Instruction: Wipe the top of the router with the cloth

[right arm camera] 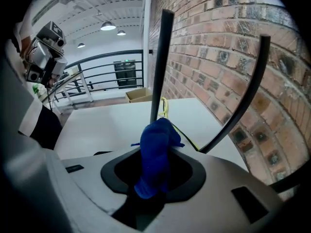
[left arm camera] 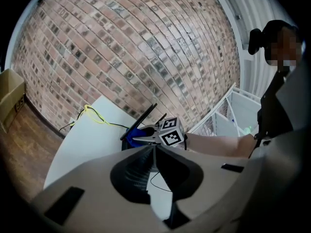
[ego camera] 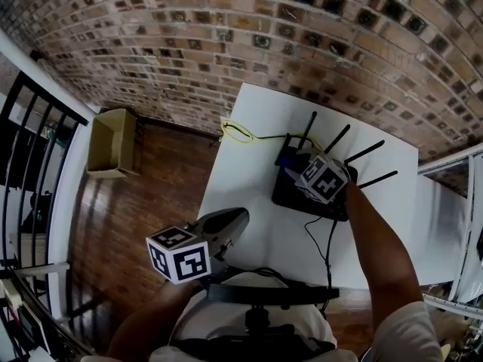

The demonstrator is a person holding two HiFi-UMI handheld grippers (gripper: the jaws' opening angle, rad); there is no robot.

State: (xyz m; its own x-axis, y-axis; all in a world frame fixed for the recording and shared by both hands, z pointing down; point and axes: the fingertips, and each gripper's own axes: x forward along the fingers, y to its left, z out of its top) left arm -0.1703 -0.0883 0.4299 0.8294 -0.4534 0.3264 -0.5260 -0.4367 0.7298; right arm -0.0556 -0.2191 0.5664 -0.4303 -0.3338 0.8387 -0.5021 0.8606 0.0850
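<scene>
Right gripper (right arm camera: pixel 156 130) clamped on blue cloth (right arm camera: pixel 154 164), above router (ego camera: pixel 302 202), toward far edge of counter (ego camera: pixel 256 157). Left gripper (left arm camera: pixel 153 152) closed, empty, over near-left corner.

A white counter (ego camera: pixel 249 157) stands against a brick wall (ego camera: pixel 226 44). On its far half lies a black router (ego camera: pixel 298 196) with four antennas (ego camera: pixel 364 153) slanting up and to the right. The right tongs (ego camera: pixel 291 164) are over the router's top, marker cube uppermost, with a scrap of blue cloth (ego camera: pixel 284 157) at their tip (mostly hidden). A yellow cable (ego camera: pixel 240 133) loops at the counter's far left corner, and a black cord (ego camera: pixel 330 247) trails off the near edge. The left tongs (ego camera: pixel 241 216) hang at the near left edge, well apart from the router. A cardboard box (ego camera: pixel 112 142) sits on the wood floor (ego camera: pixel 143 202) by a black railing (ego camera: pixel 30 149).
</scene>
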